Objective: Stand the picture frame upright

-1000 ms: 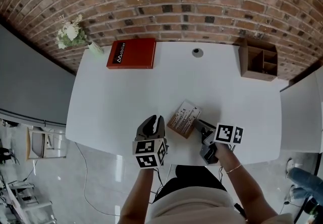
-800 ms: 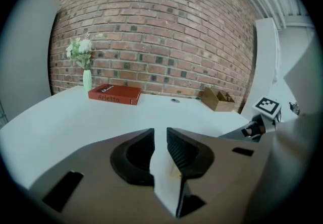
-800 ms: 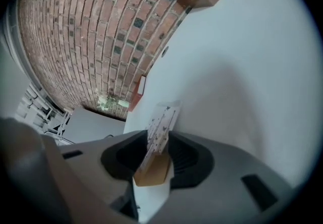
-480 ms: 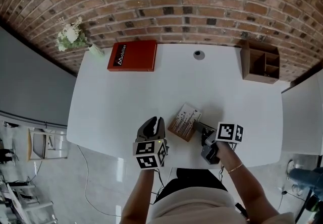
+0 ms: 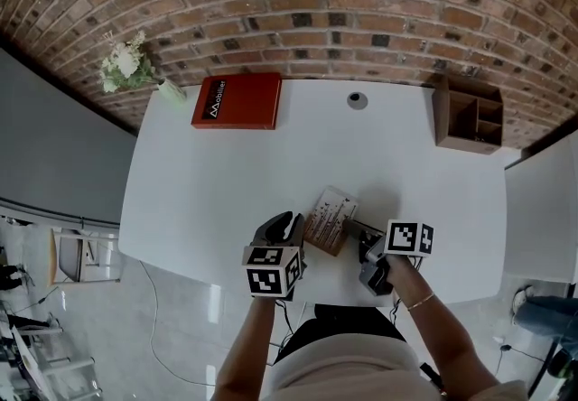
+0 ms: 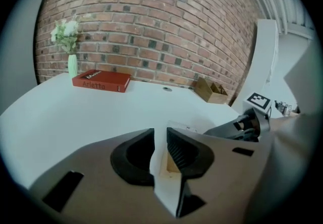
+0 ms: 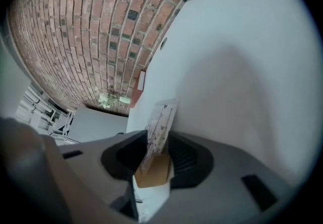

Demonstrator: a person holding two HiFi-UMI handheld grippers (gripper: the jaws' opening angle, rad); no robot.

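Note:
The picture frame [image 5: 328,217], light wood with a white printed picture, is near the front edge of the white table [image 5: 217,182], raised off the surface by its right edge. My right gripper [image 5: 359,229] is shut on that edge. In the right gripper view the frame [image 7: 160,119] stands edge-on between the pads of my right gripper [image 7: 156,140]. My left gripper [image 5: 291,228] is just left of the frame, its jaws a narrow gap apart. In the left gripper view a bit of the frame's wood [image 6: 171,163] shows through the gap of my left gripper [image 6: 160,134], and nothing is pressed.
A red book [image 5: 237,99] lies at the back left, beside a small vase of white flowers [image 5: 131,65]. A wooden desk organiser [image 5: 466,115] stands at the back right, with a round cable hole [image 5: 358,100] between them. A brick wall runs behind the table.
My left gripper has moved a little to the right, closer to the frame's left edge. The right gripper and the frame have stayed about where they were.

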